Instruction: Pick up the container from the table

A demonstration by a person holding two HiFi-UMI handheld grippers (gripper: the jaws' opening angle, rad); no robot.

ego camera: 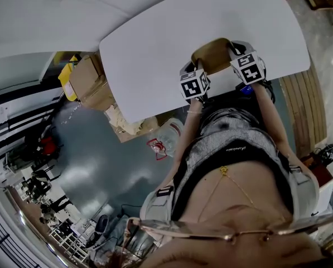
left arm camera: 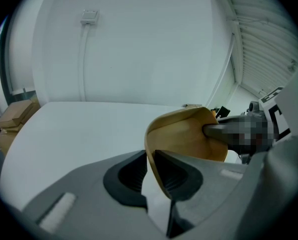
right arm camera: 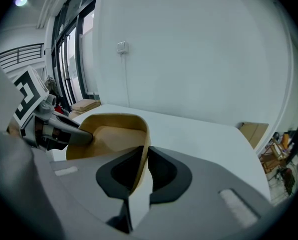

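A tan paper container [ego camera: 212,54] hangs over the near edge of the white table [ego camera: 155,54], held between both grippers. My left gripper [ego camera: 198,71] is shut on its left wall; in the left gripper view the rim [left arm camera: 149,156] is pinched between the jaws and the container [left arm camera: 186,134] opens to the right. My right gripper [ego camera: 233,52] is shut on the opposite wall; in the right gripper view the container [right arm camera: 111,134] bulges left of the jaws, with its rim [right arm camera: 143,161] clamped. Each gripper sees the other across the container.
Cardboard boxes [ego camera: 91,82] and a yellow item [ego camera: 67,77] lie on the floor left of the table. A white wall stands beyond the table. The person's torso fills the lower head view. More boxes [right arm camera: 86,105] show at the table's far side.
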